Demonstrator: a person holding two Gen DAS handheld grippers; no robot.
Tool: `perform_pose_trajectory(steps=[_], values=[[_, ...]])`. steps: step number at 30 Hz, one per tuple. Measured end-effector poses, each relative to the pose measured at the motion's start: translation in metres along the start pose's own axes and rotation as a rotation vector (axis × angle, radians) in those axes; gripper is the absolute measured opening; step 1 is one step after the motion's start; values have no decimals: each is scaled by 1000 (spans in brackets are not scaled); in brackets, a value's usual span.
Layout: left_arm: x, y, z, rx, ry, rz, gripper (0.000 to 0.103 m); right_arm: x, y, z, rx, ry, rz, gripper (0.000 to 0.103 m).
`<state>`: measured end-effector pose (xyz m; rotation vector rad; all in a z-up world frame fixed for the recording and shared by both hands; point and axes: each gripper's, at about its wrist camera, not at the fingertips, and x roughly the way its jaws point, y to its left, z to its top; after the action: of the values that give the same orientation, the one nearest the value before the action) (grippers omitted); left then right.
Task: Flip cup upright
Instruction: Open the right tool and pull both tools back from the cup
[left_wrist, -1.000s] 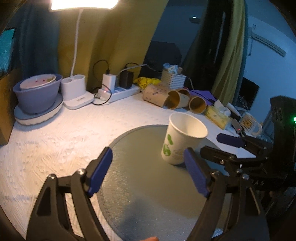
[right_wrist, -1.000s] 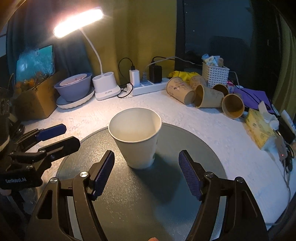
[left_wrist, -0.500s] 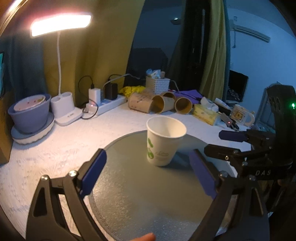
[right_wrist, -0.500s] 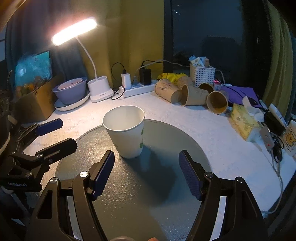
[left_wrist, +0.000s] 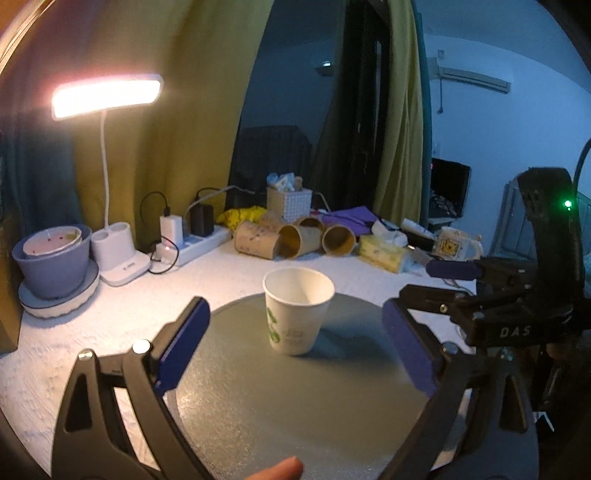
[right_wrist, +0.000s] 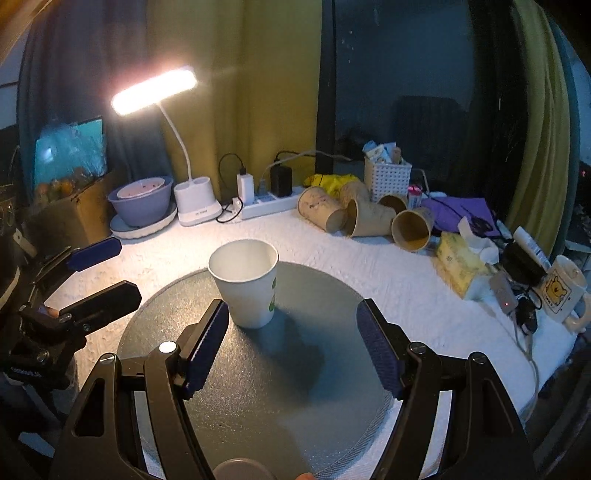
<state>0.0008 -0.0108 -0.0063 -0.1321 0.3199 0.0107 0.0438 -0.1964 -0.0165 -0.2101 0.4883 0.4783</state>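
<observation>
A white paper cup (left_wrist: 296, 311) with a green print stands upright, mouth up, on a round grey mat (left_wrist: 295, 406). It also shows in the right wrist view (right_wrist: 246, 281) on the mat (right_wrist: 277, 387). My left gripper (left_wrist: 295, 350) is open and empty, pulled back from the cup. My right gripper (right_wrist: 291, 347) is open and empty, behind and to the right of the cup. Each gripper shows at the edge of the other's view.
At the back stand a lit desk lamp (right_wrist: 192, 201), a purple bowl on a plate (right_wrist: 142, 205), a power strip (right_wrist: 266, 203), several brown paper cups lying on their sides (right_wrist: 369, 218), a white basket (right_wrist: 386, 177), a tissue pack (right_wrist: 458, 262) and a mug (right_wrist: 561, 291).
Both grippers have drawn back and risen away from the cup, which now looks smaller and farther. The cup stays upright on the mat.
</observation>
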Motion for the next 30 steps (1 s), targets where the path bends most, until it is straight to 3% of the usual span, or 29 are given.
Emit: perform_pose_trajectory(steps=[30], values=[[-47,-4,18,32,-211,60,96,-39,19,27,-55,-131,-19,75]])
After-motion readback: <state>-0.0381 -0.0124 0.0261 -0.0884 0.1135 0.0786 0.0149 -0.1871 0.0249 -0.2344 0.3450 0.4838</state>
